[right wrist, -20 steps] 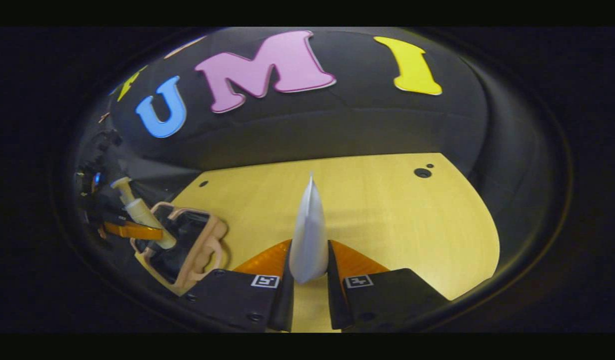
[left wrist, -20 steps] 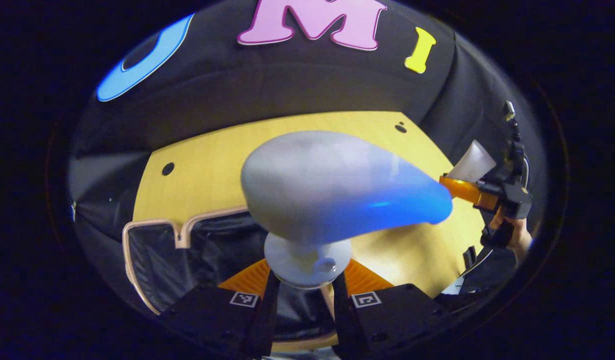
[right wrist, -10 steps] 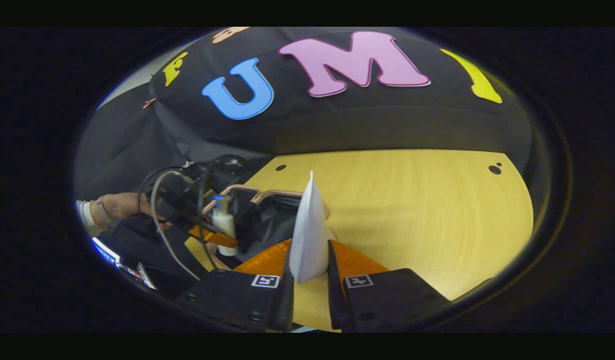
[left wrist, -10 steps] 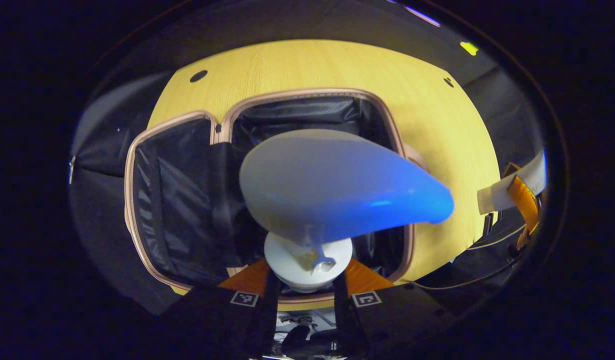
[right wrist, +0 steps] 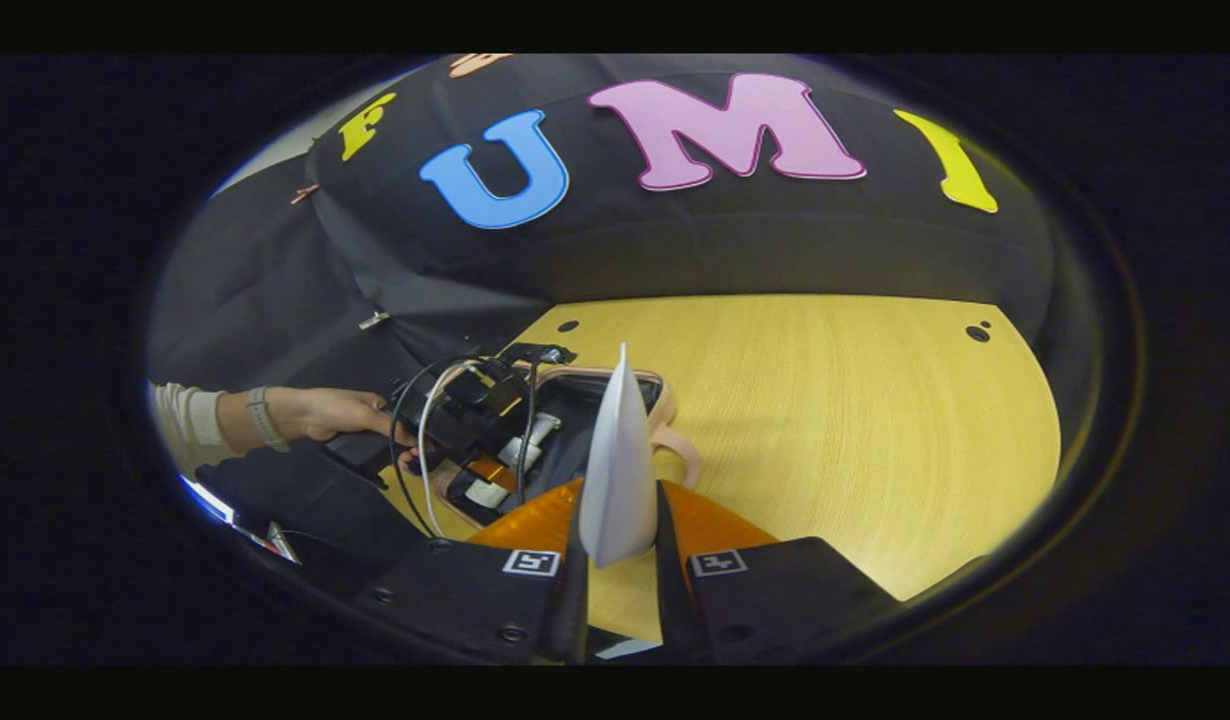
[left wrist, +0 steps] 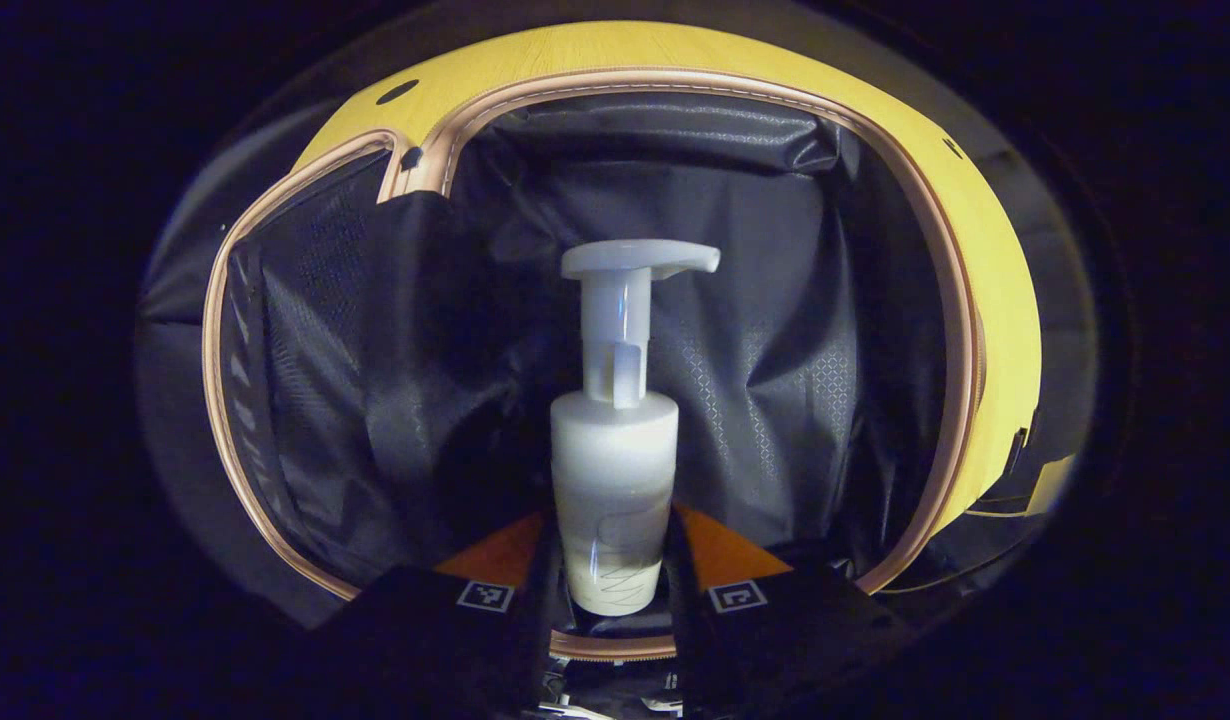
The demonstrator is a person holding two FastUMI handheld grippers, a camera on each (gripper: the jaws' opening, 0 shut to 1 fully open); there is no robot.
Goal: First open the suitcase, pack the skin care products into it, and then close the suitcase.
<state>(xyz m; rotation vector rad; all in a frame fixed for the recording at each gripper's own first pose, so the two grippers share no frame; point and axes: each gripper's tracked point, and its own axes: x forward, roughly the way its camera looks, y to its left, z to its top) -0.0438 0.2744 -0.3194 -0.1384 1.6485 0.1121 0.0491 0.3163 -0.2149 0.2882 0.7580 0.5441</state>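
Note:
A white pump bottle point(left wrist: 613, 470) is clamped by its lower body in my left gripper point(left wrist: 613, 535), pump head pointing away from the camera. It hangs over the black lining of the open suitcase point(left wrist: 960, 330), inside the pinkish rim. My right gripper point(right wrist: 618, 525) is shut on a white tube point(right wrist: 615, 450), seen edge-on, above the wooden table point(right wrist: 825, 420). In the right gripper view the left gripper point(right wrist: 475, 425) and the hand point(right wrist: 325, 412) holding it reach down into the suitcase point(right wrist: 675, 400) with the pump bottle point(right wrist: 537, 432).
The suitcase lies open flat on the yellow table point(left wrist: 615, 50), with a mesh-covered half point(left wrist: 305, 330) on the left. A sleeve and wristband point(right wrist: 225, 420) and cables point(right wrist: 425, 420) come in from the left. Bare tabletop spreads to the right of the suitcase.
My left gripper has dipped down into the suitcase, and the pump bottle now shows lengthwise instead of head-on. The right gripper has hardly moved with its tube.

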